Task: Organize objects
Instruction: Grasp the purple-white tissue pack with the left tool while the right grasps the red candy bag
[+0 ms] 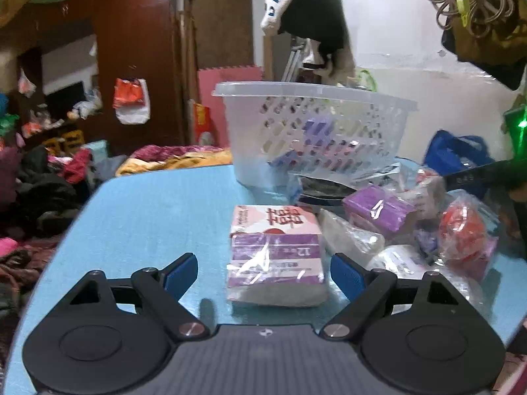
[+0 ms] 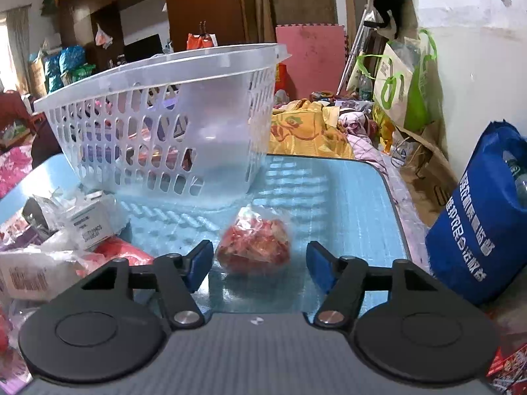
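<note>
My left claw (image 1: 264, 271) stands wide open over the blue surface (image 1: 158, 217), a wrapped purple-and-pink pack (image 1: 276, 256) lying between its pads untouched, with bare room to the left as far as the rounded edge. My right claw (image 2: 260, 265) is open too, straddling a clear bag of red pieces (image 2: 254, 245) without pressing it. The clear basket (image 2: 158, 121) stands just beyond, open surface stretching right to the edge.
</note>
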The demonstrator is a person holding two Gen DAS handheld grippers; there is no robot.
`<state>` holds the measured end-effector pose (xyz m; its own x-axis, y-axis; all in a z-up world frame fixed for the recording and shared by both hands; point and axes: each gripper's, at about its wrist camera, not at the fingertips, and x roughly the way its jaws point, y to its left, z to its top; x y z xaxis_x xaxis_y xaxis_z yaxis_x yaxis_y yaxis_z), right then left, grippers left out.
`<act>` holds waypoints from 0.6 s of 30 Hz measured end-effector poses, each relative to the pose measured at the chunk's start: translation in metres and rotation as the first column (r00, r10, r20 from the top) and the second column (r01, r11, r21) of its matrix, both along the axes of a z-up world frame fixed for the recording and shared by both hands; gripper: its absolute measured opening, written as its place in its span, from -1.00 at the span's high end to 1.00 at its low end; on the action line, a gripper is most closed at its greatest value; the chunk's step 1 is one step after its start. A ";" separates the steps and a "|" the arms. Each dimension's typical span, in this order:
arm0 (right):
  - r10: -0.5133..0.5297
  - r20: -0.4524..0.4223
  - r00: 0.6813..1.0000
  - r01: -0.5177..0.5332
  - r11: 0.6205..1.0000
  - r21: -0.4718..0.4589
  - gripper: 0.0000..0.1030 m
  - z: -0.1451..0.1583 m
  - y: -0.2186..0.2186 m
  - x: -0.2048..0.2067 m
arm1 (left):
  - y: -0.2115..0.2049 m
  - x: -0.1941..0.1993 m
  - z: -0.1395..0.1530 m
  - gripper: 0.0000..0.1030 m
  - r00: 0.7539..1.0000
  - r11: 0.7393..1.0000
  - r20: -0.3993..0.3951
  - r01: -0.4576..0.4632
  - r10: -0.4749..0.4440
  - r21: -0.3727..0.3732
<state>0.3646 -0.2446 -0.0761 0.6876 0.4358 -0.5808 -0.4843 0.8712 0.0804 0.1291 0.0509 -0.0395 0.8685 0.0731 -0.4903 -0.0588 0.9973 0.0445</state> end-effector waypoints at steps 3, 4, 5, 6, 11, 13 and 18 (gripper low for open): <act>-0.013 0.000 1.000 0.013 1.000 0.006 -0.10 0.000 -0.002 0.001 | -0.004 0.002 0.000 -0.75 1.000 1.000 -0.005 -0.002 0.002 0.011; -0.016 -0.006 1.000 0.016 1.000 0.008 -0.07 0.000 -0.002 0.003 | -0.005 0.002 0.000 -0.75 1.000 1.000 -0.010 0.001 -0.001 0.006; -0.015 -0.014 1.000 0.015 1.000 0.008 -0.06 -0.001 -0.002 0.004 | -0.005 0.004 0.000 -0.75 1.000 1.000 -0.015 0.005 -0.005 0.001; -0.015 -0.013 1.000 0.015 1.000 0.008 -0.06 0.000 -0.001 0.004 | -0.005 0.004 0.000 -0.75 1.000 1.000 -0.017 0.003 -0.003 -0.004; 0.008 0.012 1.000 -0.008 1.000 0.001 -0.05 0.001 0.002 -0.001 | 0.000 0.001 0.000 -0.27 1.000 1.000 0.010 0.006 -0.006 -0.024; 0.008 0.032 0.999 -0.009 1.000 0.015 -0.04 0.003 -0.001 -0.004 | 0.000 -0.005 0.001 -0.27 0.998 1.000 0.058 0.011 -0.010 -0.016; 0.019 0.094 0.995 -0.028 0.996 0.086 -0.04 0.009 -0.011 -0.013 | 0.007 -0.014 0.003 -0.27 0.991 0.998 0.135 0.027 -0.020 -0.053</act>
